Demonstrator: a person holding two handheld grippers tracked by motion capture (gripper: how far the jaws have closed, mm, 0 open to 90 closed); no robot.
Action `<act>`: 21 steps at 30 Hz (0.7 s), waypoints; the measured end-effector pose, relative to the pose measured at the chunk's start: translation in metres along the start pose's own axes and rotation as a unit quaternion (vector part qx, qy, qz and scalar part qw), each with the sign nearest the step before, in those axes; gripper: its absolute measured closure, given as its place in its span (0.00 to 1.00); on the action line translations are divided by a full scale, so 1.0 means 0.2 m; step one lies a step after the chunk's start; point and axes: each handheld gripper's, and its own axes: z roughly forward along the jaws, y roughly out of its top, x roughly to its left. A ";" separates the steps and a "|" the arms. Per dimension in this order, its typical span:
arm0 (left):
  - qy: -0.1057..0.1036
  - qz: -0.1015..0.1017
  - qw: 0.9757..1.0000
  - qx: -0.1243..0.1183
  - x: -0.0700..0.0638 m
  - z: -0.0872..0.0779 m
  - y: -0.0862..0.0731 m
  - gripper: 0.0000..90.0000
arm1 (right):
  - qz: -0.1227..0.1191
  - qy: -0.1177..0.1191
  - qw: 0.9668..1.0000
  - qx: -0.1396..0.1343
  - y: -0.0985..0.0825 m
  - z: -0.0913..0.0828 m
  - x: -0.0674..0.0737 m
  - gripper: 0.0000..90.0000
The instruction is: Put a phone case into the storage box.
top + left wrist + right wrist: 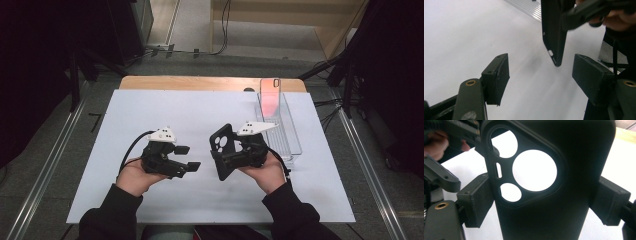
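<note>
A black phone case [221,145] with a camera cutout stands on edge just above the white mat, and my right gripper [233,152] is shut on its two long sides. In the right gripper view the case [544,220] is close up, its round holes facing the camera, with the right gripper [544,202] pads pressing both edges. My left gripper [189,158] is to the left of the case, open and with nothing between its pads. In the left gripper view, the left gripper [541,75] jaws stand wide, and the case's lower corner [554,50] hangs just beyond them.
A clear plastic tray [290,142] lies at the back right of the white mat [150,110], and a pinkish phone [270,97] leans in its far end. The wooden table edge [200,82] runs behind the mat. Metal rails flank the table.
</note>
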 end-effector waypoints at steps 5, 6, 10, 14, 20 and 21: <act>-0.002 -0.014 1.000 0.001 0.03 0.01 -0.09 0.33 | -0.001 0.003 1.000 0.002 0.02 -0.03 -0.02 0.14; 0.002 -0.015 1.000 0.005 0.04 0.00 -0.11 0.33 | 0.000 0.004 1.000 0.001 0.03 -0.04 -0.03 0.14; 0.006 -0.023 1.000 0.004 0.05 -0.02 -0.16 0.33 | 0.005 0.001 1.000 -0.002 0.06 -0.08 -0.05 0.14; 0.014 -0.028 1.000 0.005 0.06 -0.03 -0.20 0.33 | 0.009 -0.006 1.000 -0.013 0.08 -0.13 -0.07 0.14; 0.024 -0.042 0.999 0.008 0.07 -0.04 -0.24 0.33 | 0.016 -0.025 0.999 -0.032 0.11 -0.20 -0.11 0.14; 0.026 -0.042 0.999 0.005 0.07 -0.05 -0.25 0.33 | 0.020 -0.029 0.999 -0.034 0.12 -0.21 -0.12 0.14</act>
